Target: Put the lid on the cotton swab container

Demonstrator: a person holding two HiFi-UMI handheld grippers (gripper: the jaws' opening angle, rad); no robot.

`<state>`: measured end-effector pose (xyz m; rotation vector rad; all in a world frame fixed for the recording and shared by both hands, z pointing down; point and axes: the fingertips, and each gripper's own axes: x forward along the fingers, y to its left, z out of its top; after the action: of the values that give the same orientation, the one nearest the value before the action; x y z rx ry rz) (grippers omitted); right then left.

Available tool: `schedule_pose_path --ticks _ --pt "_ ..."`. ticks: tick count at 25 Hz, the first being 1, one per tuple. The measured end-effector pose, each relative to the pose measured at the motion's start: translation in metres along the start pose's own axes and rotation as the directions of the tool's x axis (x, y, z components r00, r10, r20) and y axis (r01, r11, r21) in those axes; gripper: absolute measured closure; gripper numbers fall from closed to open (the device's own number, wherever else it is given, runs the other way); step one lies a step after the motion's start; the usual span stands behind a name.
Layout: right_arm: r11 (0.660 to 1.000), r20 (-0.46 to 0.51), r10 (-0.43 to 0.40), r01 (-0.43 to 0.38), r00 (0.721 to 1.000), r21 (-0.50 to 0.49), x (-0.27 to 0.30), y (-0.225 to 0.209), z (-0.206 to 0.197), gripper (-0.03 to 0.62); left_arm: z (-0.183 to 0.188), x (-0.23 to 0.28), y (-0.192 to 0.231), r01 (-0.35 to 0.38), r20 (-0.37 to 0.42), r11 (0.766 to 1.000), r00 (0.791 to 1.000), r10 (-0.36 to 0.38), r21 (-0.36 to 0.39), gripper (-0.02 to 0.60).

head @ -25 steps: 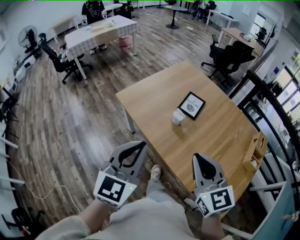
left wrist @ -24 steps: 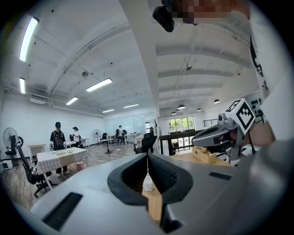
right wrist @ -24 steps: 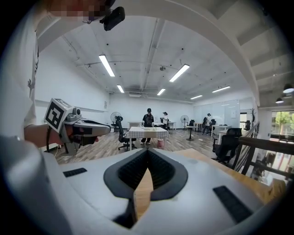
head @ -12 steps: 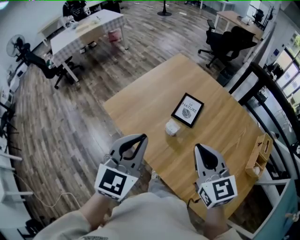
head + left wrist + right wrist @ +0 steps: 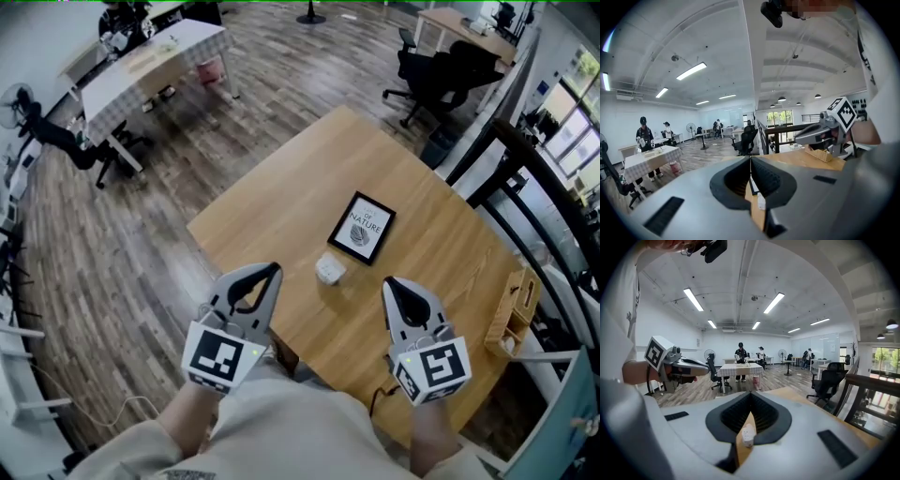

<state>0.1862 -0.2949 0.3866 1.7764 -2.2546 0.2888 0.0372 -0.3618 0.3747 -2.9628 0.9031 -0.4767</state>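
A small white cotton swab container (image 5: 329,270) stands on the wooden table (image 5: 281,202), just in front of a black framed picture (image 5: 361,227). I cannot tell a separate lid from it at this distance. My left gripper (image 5: 271,270) hangs over the table's near edge, left of the container, shut and empty. My right gripper (image 5: 390,283) is held to the container's right, also shut and empty. In the left gripper view the container (image 5: 761,201) shows through the gap below the closed jaws. The right gripper view shows the container (image 5: 748,434) the same way.
A wooden box (image 5: 511,305) sits at the table's right edge, beside a dark railing (image 5: 525,178). Black office chairs (image 5: 436,70) stand beyond the far corner. A cloth-covered table (image 5: 150,66) with people near it is far off at the left.
The table and container have come closer in view and shifted left. Both grippers, earlier short of the table's edge, now reach over it, still shut.
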Motion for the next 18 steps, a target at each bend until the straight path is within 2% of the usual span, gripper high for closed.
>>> schedule_pose_path --ticks 7,11,15,18 --pt "0.996 -0.007 -0.054 0.054 0.999 0.072 0.018 -0.014 -0.002 0.569 0.004 0.021 0.013 0.06 0.003 0.998 0.998 -0.06 0.032 0.557" --pt "0.983 -0.006 -0.075 0.075 0.997 0.165 0.05 -0.019 -0.01 0.569 0.001 0.038 0.027 0.094 0.001 0.994 0.996 -0.094 0.047 0.556" --pt "0.981 -0.045 -0.106 0.112 0.993 0.159 0.09 -0.023 -0.019 0.569 -0.016 0.061 0.044 0.11 -0.039 0.988 0.994 -0.106 0.105 0.557" --pt "0.98 -0.086 -0.113 0.125 0.99 0.153 0.115 -0.027 -0.033 0.569 -0.036 0.079 0.054 0.134 -0.071 0.985 0.989 -0.127 0.105 0.557"
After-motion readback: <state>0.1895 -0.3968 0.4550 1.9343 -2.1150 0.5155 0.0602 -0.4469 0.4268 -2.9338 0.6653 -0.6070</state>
